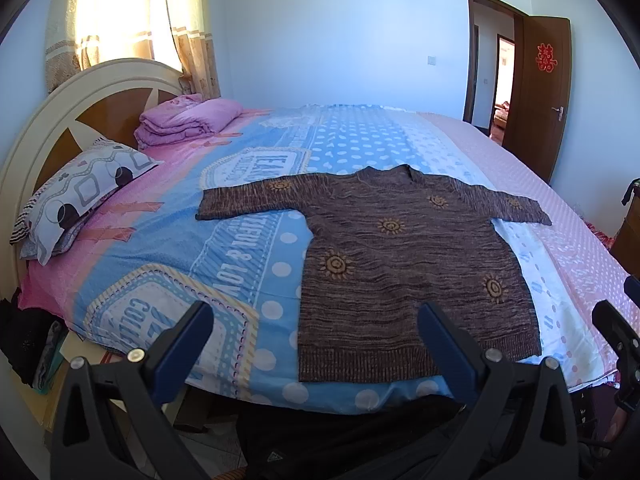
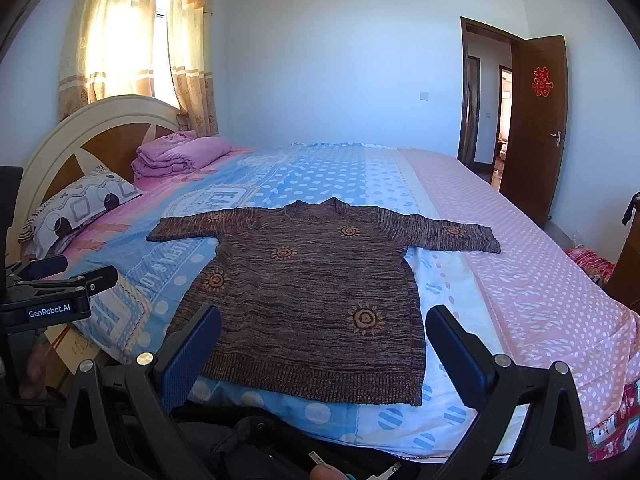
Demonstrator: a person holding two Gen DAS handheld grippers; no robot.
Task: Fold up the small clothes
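Lying spread flat on the bed [image 1: 168,240] is a brown knitted sweater [image 1: 400,272] with orange sun motifs, its hem toward the near edge of the mattress, its neckline pointing toward the far wall and both sleeves stretching straight out to the sides. It is resting on a blue polka-dot and lettered bedspread [image 1: 248,248], with a pink dotted sheet [image 2: 520,264] running along the side nearer the door. The left gripper [image 1: 316,344] is hovering just off the near edge of the bed with its two blue-padded fingers [image 1: 188,340] standing wide apart and holding nothing; seen from its own camera, the sweater's lower left corner is showing between them. The right gripper [image 2: 324,352] is likewise hanging open and empty at the near edge, its fingers [image 2: 460,352] framing the sweater's hem without touching it. In the right wrist view the left gripper's black body, marked GenRobot.AI, is showing at the left margin. A patterned pillow [image 1: 80,196] is leaning by the curved headboard [image 1: 52,128], and a folded pink blanket [image 1: 188,118] is sitting beyond it. Sunlight is glowing through orange curtains [image 2: 120,40], and a brown door [image 2: 540,128] with a red paper decoration is standing open at the far right.
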